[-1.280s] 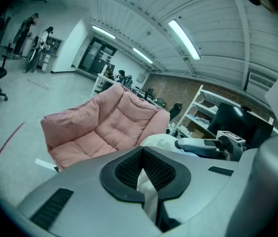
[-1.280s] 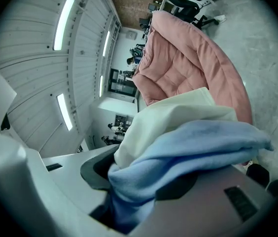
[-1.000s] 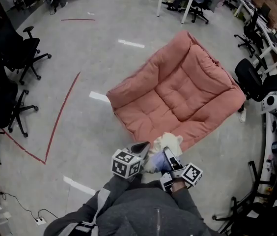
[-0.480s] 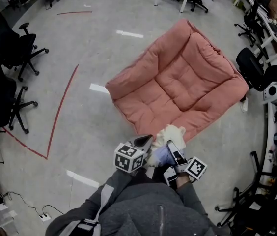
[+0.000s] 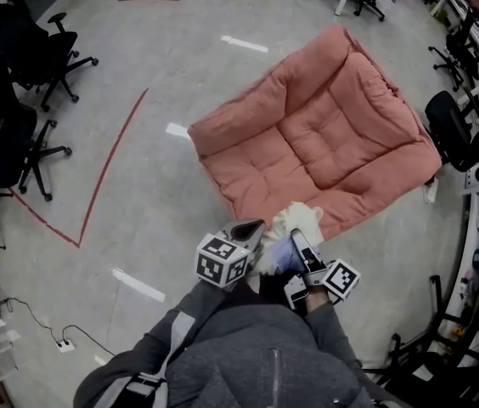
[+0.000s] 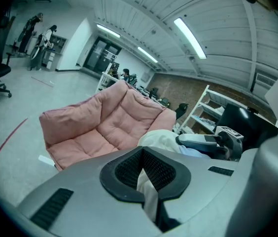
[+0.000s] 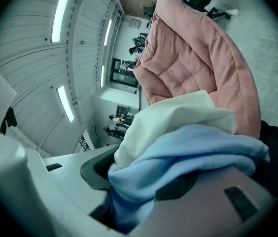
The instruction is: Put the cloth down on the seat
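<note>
While left gripper (image 5: 250,228) pinches thin cream edge, right gripper (image 5: 295,240) bites thick wad: one fleecy cream-blue cloth (image 5: 297,219), one quilted pink seat (image 5: 324,134).

No readable text, label, brand or number in any view; marker cubes (image 5: 221,260) carry only black-white square patterns.
</note>
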`<state>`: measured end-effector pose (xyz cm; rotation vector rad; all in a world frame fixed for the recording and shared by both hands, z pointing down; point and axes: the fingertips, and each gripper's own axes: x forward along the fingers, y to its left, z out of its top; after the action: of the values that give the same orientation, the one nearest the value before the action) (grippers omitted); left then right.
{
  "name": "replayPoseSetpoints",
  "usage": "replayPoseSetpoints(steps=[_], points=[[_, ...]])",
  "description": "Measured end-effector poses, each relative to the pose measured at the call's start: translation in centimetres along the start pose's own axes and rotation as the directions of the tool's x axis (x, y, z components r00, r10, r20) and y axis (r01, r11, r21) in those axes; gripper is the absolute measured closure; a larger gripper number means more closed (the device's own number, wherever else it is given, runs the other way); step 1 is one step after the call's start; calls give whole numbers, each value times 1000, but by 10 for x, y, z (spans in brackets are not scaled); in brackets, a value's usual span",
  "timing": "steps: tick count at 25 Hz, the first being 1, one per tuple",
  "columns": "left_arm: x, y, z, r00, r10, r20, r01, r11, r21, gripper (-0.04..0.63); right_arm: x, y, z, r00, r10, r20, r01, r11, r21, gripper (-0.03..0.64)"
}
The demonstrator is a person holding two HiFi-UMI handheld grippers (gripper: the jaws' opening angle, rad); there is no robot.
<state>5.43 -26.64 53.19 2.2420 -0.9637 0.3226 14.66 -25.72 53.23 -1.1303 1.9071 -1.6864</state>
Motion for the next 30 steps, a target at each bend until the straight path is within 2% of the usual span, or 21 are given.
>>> replayPoseSetpoints(steps=[8,14,25,27,30], points=[[13,20,31,991,123,55,-121,992,-40,588,36,-1,50,998,36,-48,-32,997,73,448],[22,37,51,972,205,113,-195,976,-95,588,58,-10,73,991,15,-129,-7,998,59,448],[48,66,61,937,330,115,-310,937,-162,588,98,-35,123,983,0,-181,26,990,139,448],[50,70,57,929,354,107,-331,925,-185,589,107,-39,126,980,-3,-201,29,992,123,448],[55,73,49,918,386,87,-361,907,-216,589,127,-39,132,970,9,-242,2,999,48,448]])
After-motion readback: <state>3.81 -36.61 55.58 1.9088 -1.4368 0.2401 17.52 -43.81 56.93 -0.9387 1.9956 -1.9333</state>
